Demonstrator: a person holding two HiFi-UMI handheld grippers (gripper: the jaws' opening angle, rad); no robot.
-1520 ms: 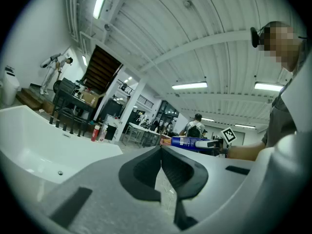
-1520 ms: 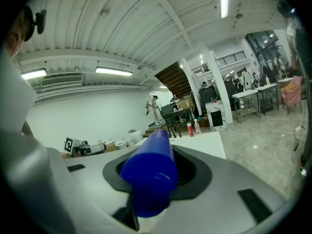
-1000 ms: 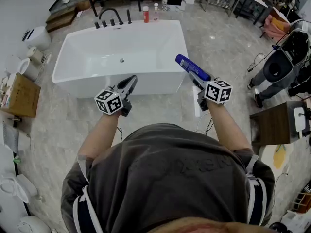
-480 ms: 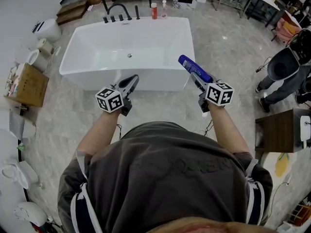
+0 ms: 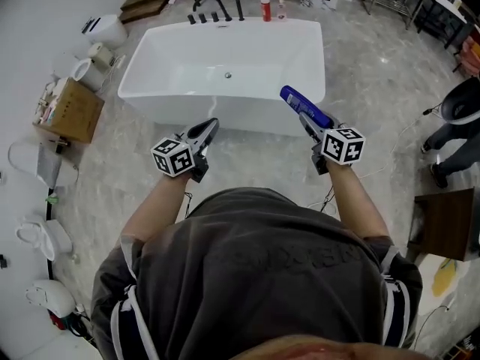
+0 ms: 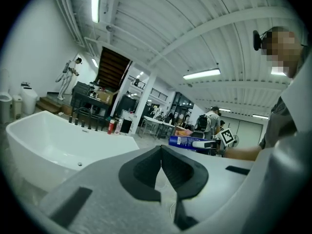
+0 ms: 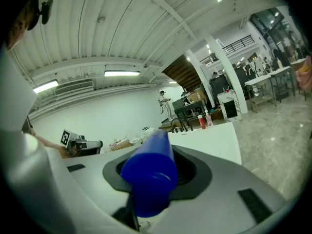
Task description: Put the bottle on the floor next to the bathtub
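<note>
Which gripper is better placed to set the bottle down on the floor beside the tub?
Right: the right gripper clamps the blue bottle over the floor by the bathtub; the left gripper is shut and empty.

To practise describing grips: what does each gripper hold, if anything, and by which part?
Right gripper: blue bottle, gripped near its hand-side end, the rest pointing forward. Left gripper: nothing, jaws together.

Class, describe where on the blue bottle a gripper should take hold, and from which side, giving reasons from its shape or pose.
Grip the blue bottle across its straight, round body, coming along its length from one end. The right gripper holds it so, free end pointing toward the bathtub.
</note>
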